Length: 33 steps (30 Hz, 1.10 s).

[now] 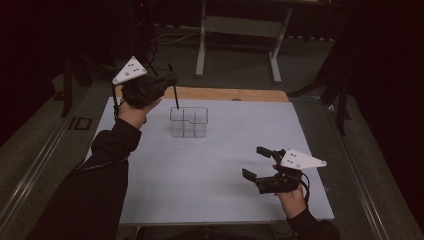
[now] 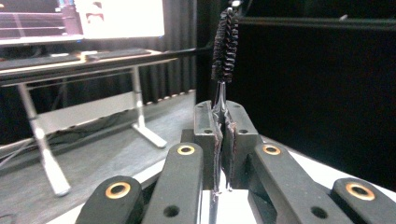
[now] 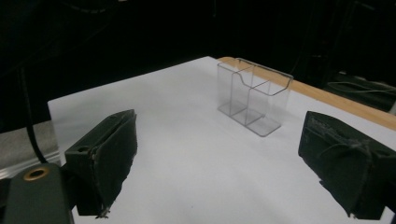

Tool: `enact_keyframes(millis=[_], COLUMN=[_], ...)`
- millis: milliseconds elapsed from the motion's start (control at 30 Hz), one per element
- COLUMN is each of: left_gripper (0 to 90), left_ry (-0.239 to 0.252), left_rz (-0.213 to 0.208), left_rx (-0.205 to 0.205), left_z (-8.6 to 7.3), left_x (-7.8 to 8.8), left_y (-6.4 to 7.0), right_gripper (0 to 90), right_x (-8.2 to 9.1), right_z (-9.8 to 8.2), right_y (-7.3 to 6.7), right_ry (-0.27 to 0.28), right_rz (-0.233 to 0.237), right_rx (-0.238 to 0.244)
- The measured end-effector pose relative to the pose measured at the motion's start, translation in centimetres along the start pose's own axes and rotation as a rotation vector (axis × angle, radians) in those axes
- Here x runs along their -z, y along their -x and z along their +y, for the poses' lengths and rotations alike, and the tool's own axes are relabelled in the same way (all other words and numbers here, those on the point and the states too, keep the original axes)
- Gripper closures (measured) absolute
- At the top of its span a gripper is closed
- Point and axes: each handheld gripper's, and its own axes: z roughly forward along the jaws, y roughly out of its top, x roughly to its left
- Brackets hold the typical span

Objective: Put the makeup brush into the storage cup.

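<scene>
Left gripper (image 1: 170,80), upper left of the high view, has its jaws clamped on a thin brush (image 2: 225,44), bristle end sticking up top-center in the left gripper view. In the high view the brush's lower end sits over the clear organizer (image 1: 188,121) in mid-frame. Right gripper (image 1: 256,162) is lower right, jaws wide apart with nothing between them, above the white table (image 1: 200,180).
</scene>
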Motion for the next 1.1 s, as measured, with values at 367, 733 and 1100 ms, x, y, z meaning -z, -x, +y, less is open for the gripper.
enact_keyframes(millis=[367, 733, 1100], left_gripper=[85.7, 85.6, 85.6], left_ry=[-0.016, -0.051, -0.074], left_rz=[0.06, 0.11, 0.115], left_rx=[0.026, 0.048, 0.081], left_z=[-2.4, -5.4, -7.5], left_x=[-2.0, -3.6, -4.3], left_y=[-1.9, -3.2, -3.8], right_gripper=[11.2, 11.2, 11.2], right_x=[-0.1, 0.0, -0.2], right_z=[-0.2, -0.3, -0.4], right_y=[0.1, 0.1, 0.0], right_ry=[0.003, -0.001, -0.013], right_rz=[0.003, 0.008, 0.013], right_rx=[0.004, 0.003, 0.011])
